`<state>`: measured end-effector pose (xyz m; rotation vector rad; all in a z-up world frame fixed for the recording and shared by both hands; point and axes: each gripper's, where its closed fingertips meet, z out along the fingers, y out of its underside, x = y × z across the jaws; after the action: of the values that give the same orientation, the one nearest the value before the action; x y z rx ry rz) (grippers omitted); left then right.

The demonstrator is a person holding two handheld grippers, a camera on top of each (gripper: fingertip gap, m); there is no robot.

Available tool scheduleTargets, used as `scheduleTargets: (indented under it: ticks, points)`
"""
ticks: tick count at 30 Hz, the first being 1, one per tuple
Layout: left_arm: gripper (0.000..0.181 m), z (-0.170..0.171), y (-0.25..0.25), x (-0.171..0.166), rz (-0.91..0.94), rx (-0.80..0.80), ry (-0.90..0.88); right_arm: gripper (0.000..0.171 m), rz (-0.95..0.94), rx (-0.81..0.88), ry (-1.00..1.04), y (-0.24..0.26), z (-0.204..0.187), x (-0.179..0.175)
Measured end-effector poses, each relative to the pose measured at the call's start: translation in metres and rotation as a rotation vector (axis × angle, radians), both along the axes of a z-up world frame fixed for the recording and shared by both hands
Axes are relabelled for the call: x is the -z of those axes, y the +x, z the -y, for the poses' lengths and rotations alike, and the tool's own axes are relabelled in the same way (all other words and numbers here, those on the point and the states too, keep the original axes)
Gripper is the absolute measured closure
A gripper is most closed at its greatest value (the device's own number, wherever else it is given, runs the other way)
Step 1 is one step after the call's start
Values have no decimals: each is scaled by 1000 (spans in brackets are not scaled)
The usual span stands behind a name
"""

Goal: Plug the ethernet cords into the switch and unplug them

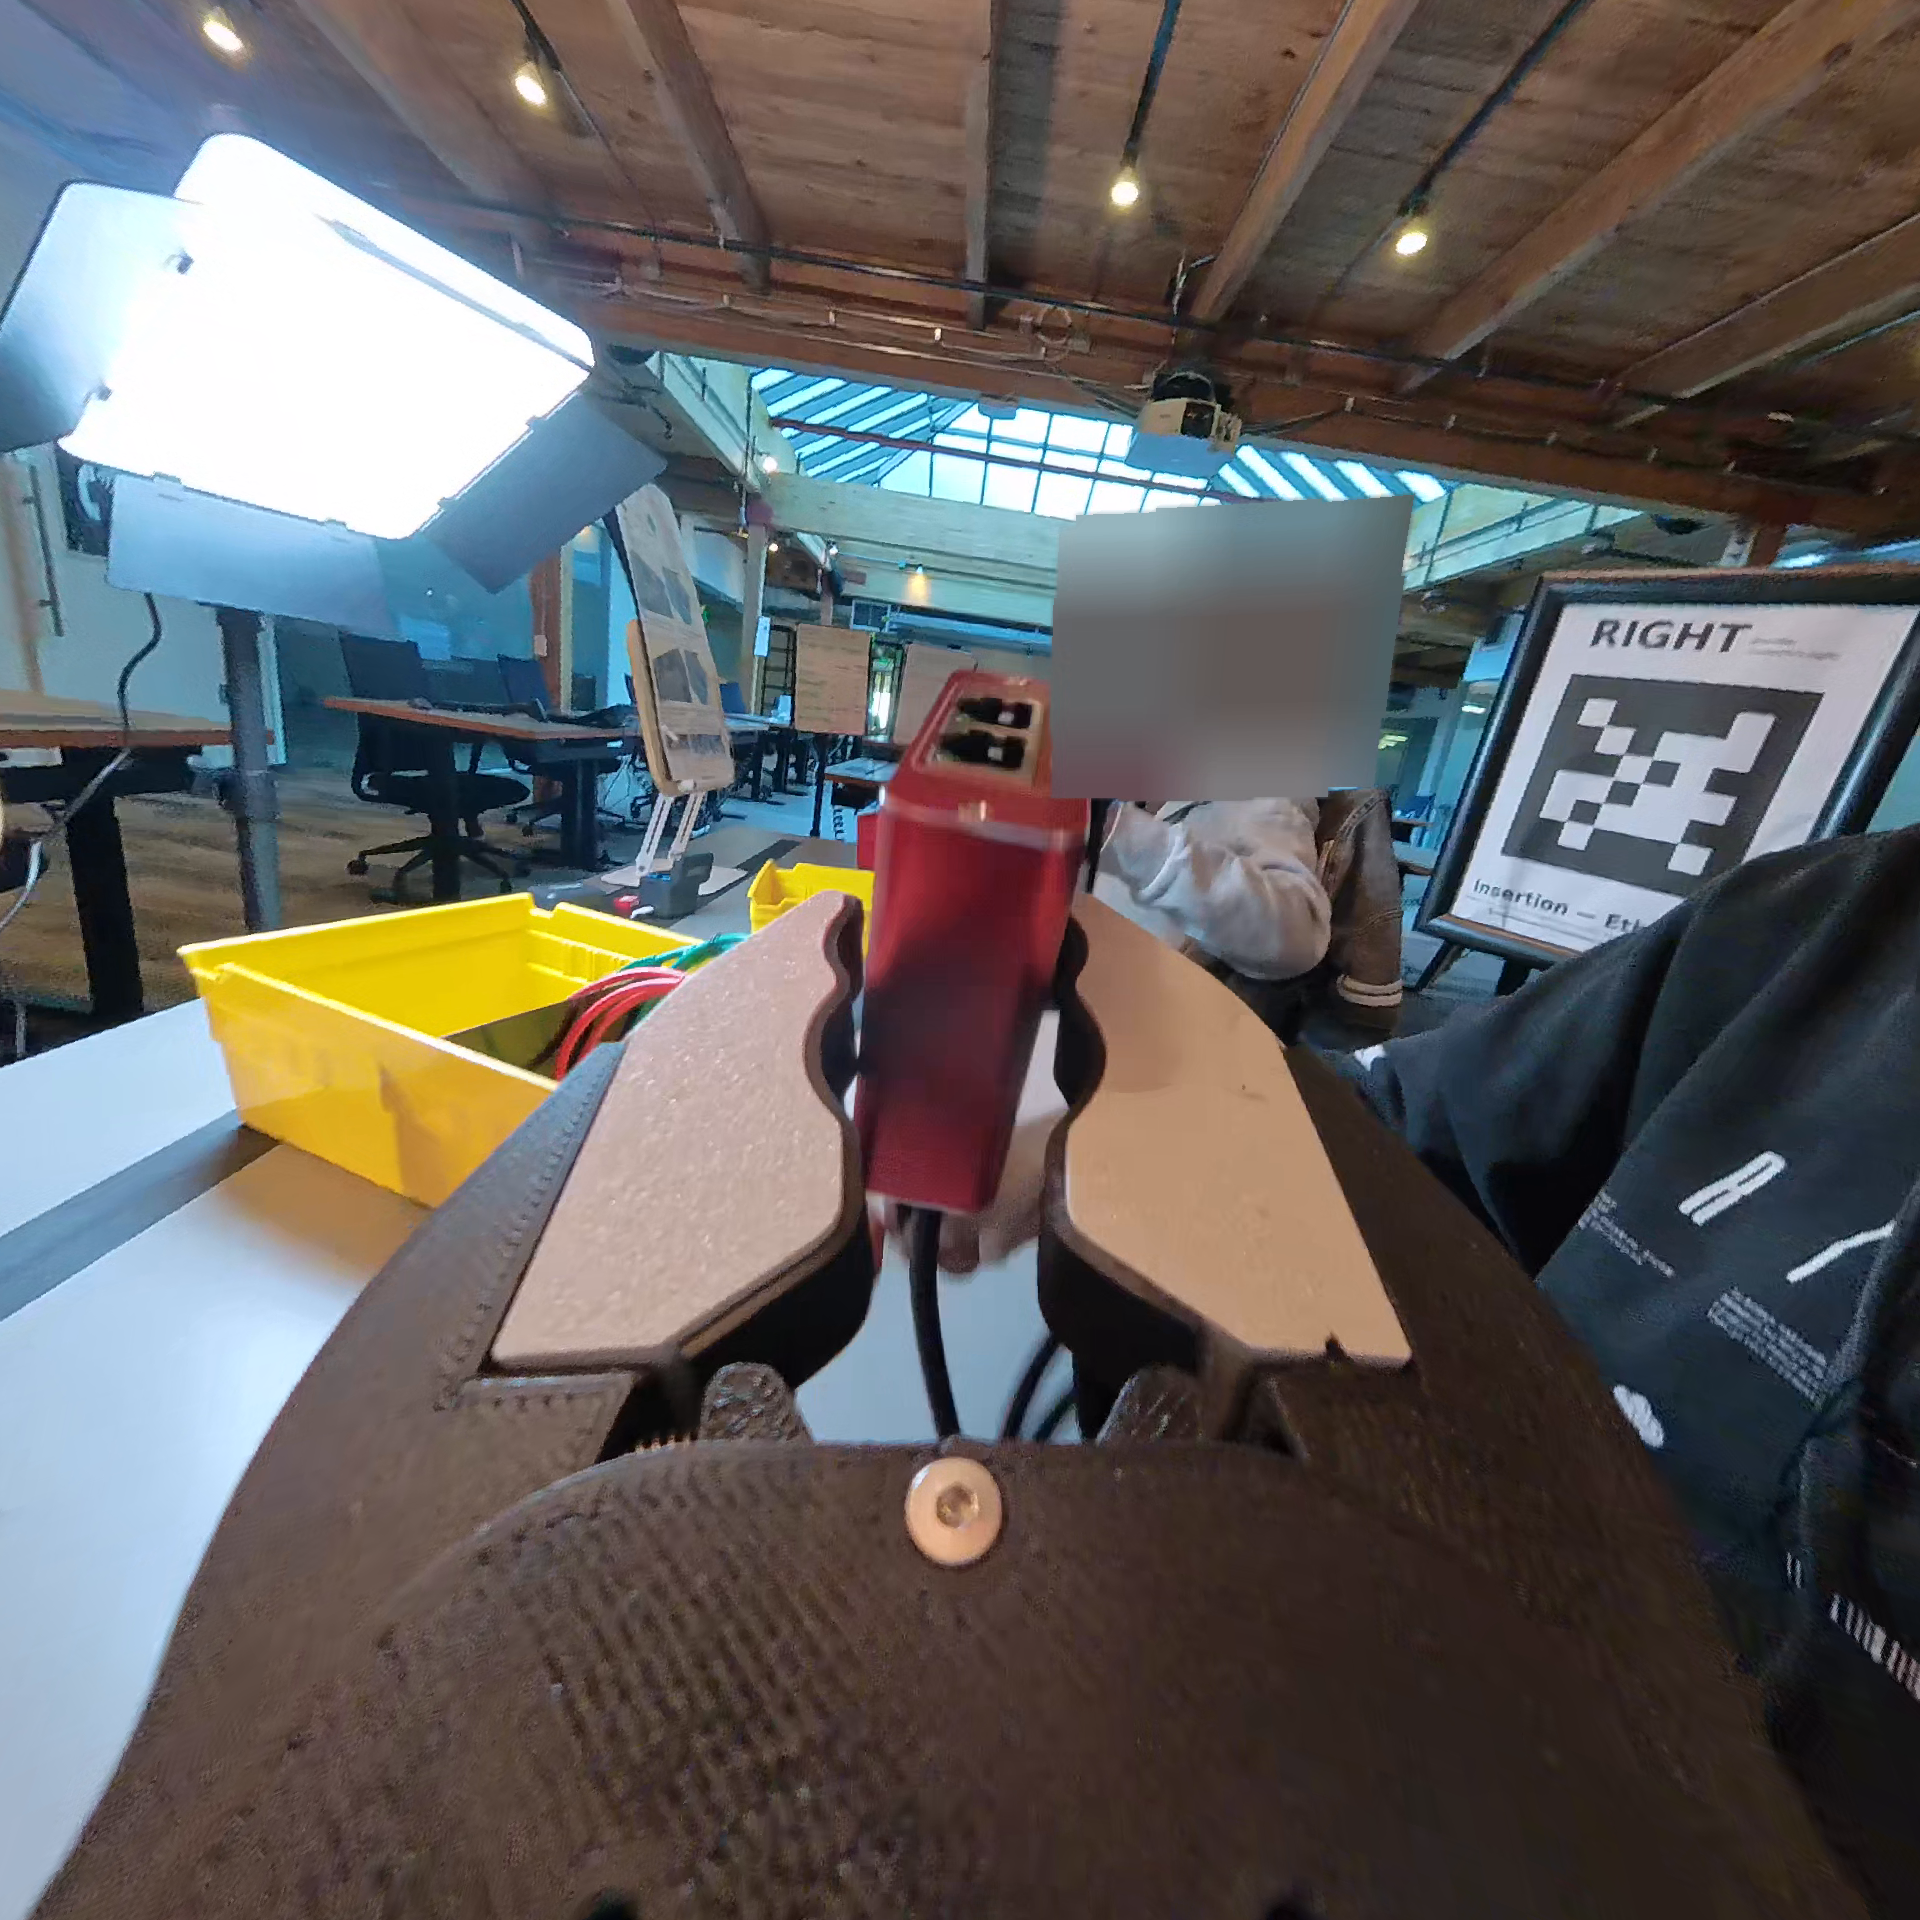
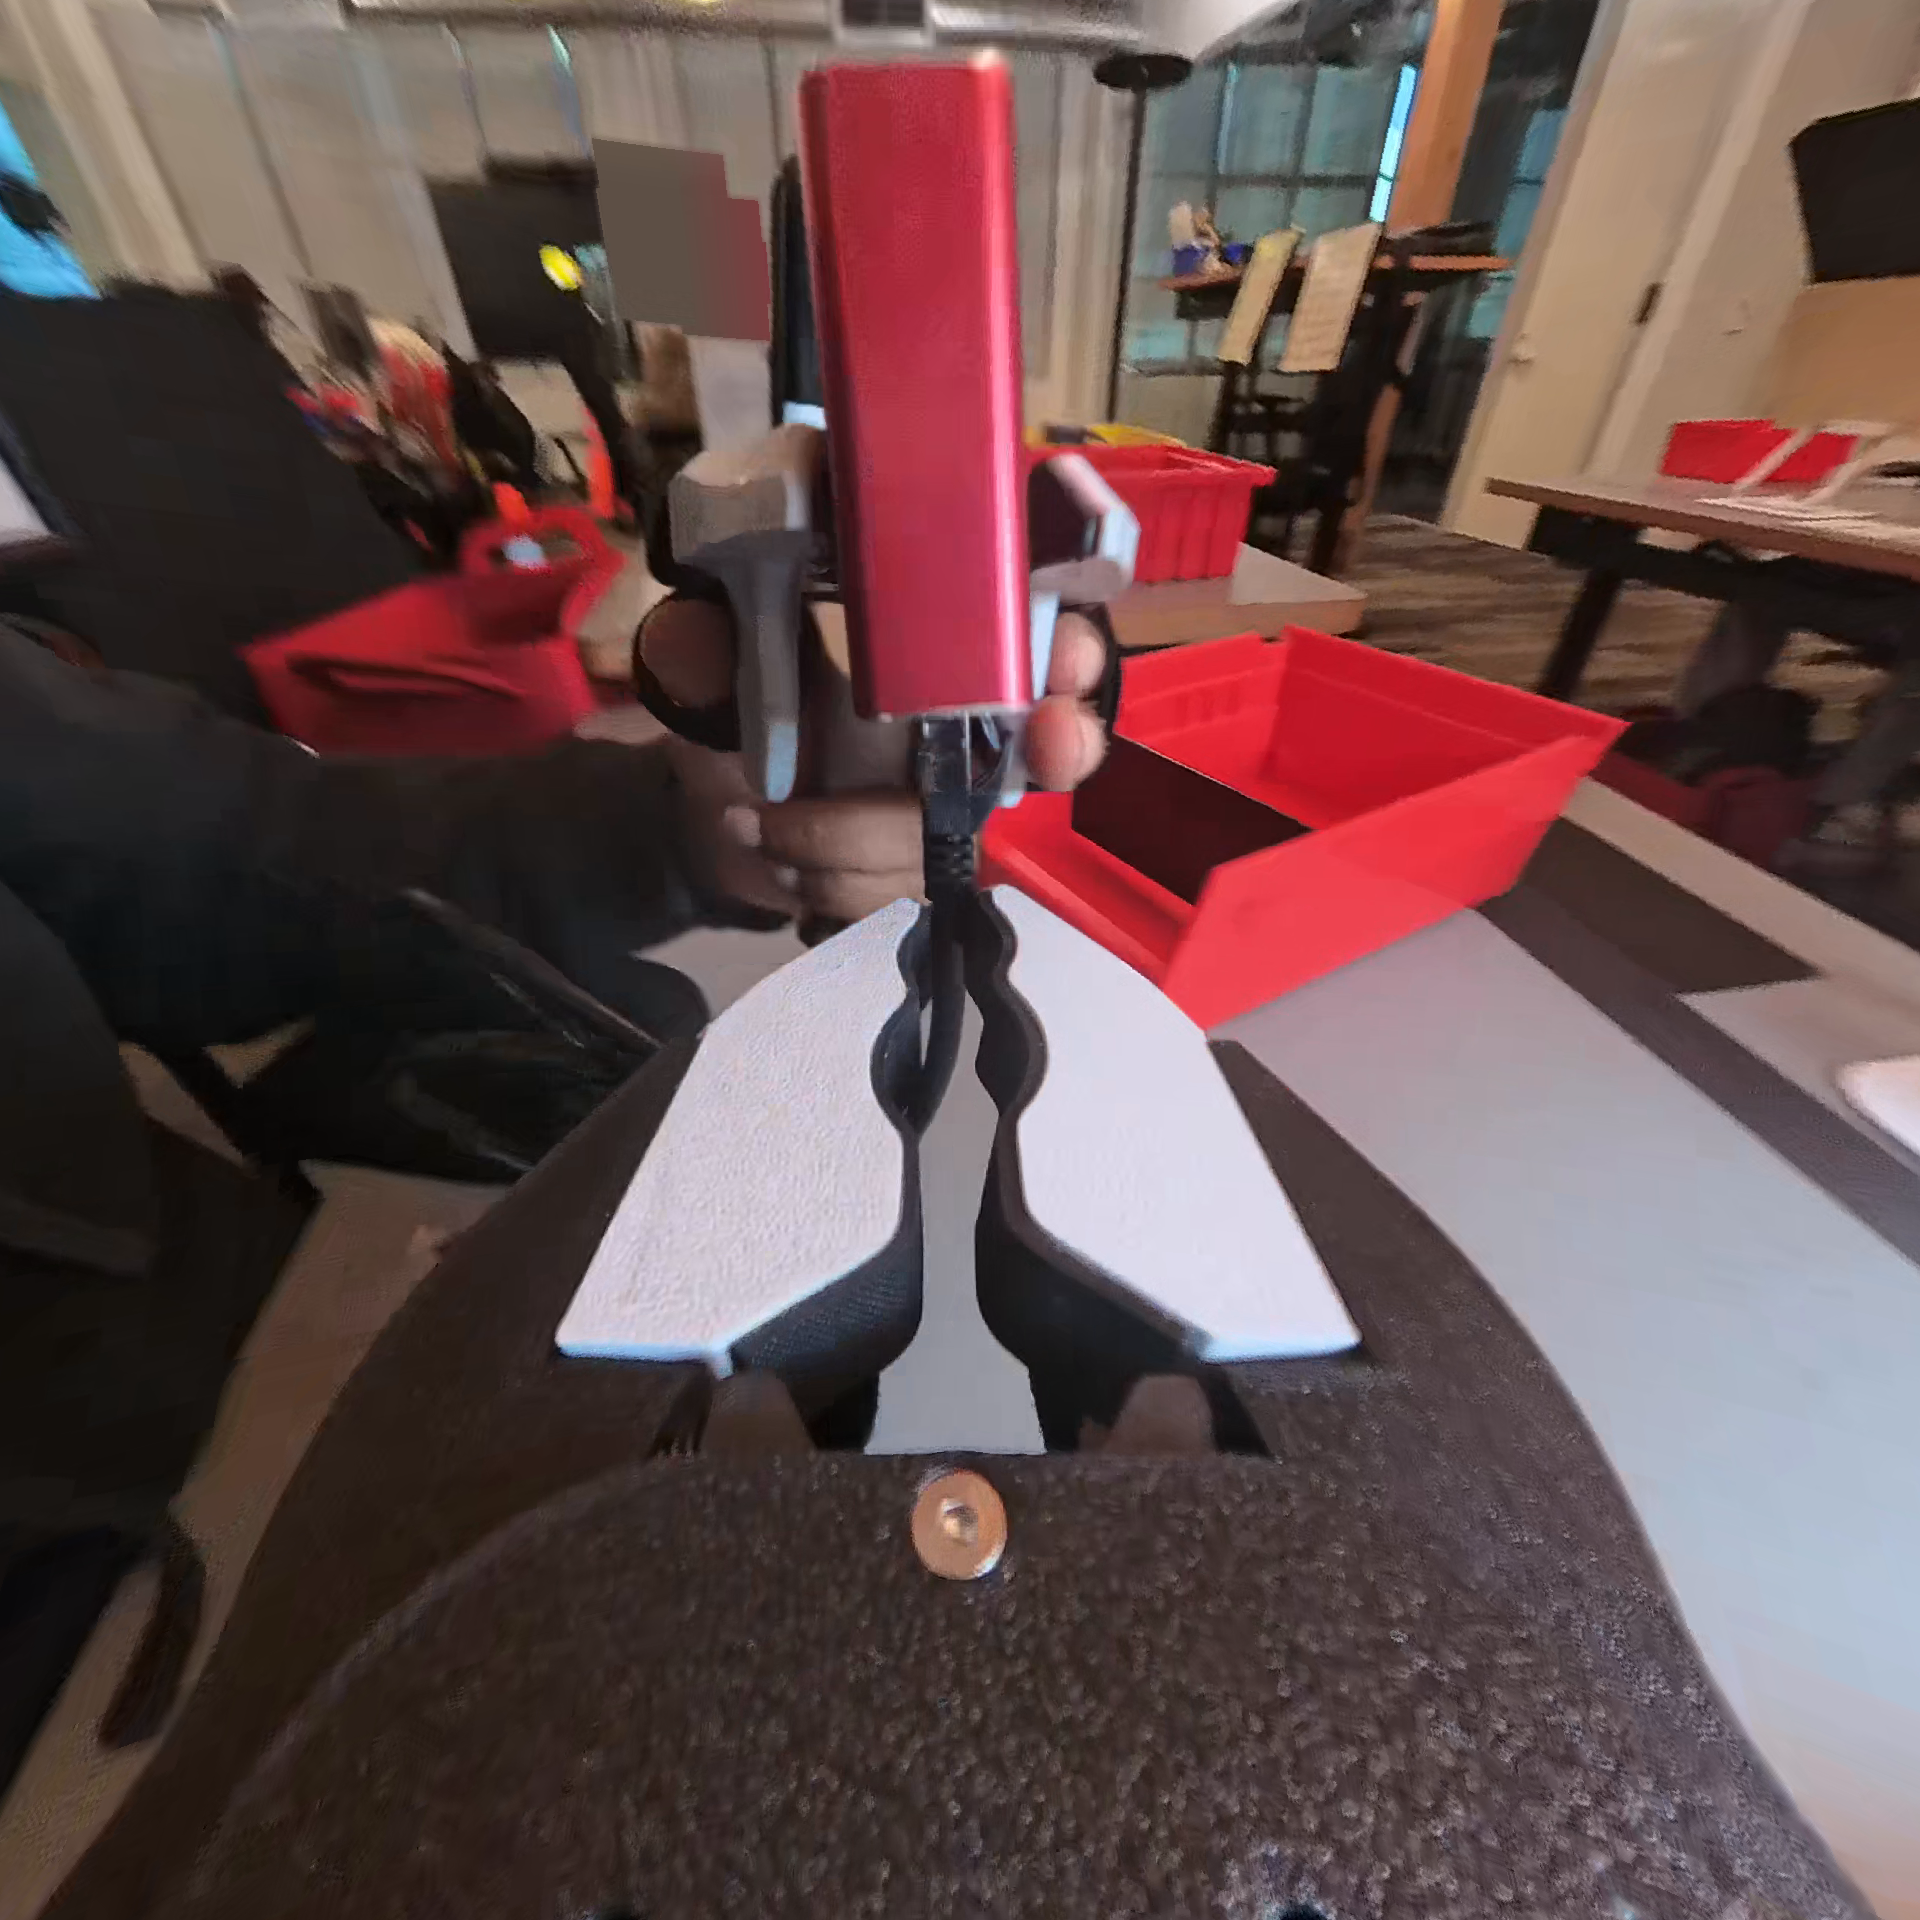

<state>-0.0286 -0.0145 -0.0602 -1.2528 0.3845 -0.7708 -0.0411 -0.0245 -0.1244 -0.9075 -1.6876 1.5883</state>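
A: Where is the switch [image 1: 966,997]?

B: Centre of the left wrist view, held off the table [image 1: 125,1299] and clamped between the left gripper [image 1: 961,977] fingers. Its far end, mid-frame, shows two empty ports.

A: And the right claw?

B: In the right wrist view the right gripper [image 2: 951,925] is pinched together on one black ethernet cord [image 2: 948,977], just below the plug seated in the switch's lower end. The left gripper [image 2: 914,561] shows farther off there, with a hand [image 2: 831,831] under it.

A: Room to move?

B: A yellow bin [image 1: 395,1029] sits at middle left of the left view, near the table edge, with red and green cords [image 1: 623,997] inside. A red bin [image 2: 1320,821] lies at middle right of the right view. Both stand apart from the switch.

A: Counts?

B: One switch, two grippers, two bins on this table. There may be a second black cord low in the left view, but it is blurred.

A: Cut off?

B: A dark sleeve [image 1: 1662,1143] covers the right side, and a framed sign [image 1: 1673,769] is partly hidden behind it.
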Motion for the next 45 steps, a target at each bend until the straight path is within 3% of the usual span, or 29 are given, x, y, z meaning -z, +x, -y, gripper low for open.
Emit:
scheduleTargets:
  ticks: [5,9,15,18,22,34,45]
  points:
    - [138,1,-27,37,-276,-156,-117,166,-20,220,368,23,-46,-13]
    - [134,2,-31,56,-548,-287,-152,166,-31,288,611,27,-47,-6]
    - [138,-10,-30,91,-985,-455,-161,166,-57,263,742,18,-30,10]
    - [152,-10,-22,108,-1035,-414,-138,166,-56,230,786,19,-24,16]
    - [152,-8,-17,119,-1071,-372,-124,165,-20,153,749,24,-23,29]
    - [152,-7,-12,128,-1162,-364,-87,153,-26,128,904,17,-14,40]
    - [152,-2,-12,125,-1252,-385,-62,159,-21,104,941,14,-4,43]
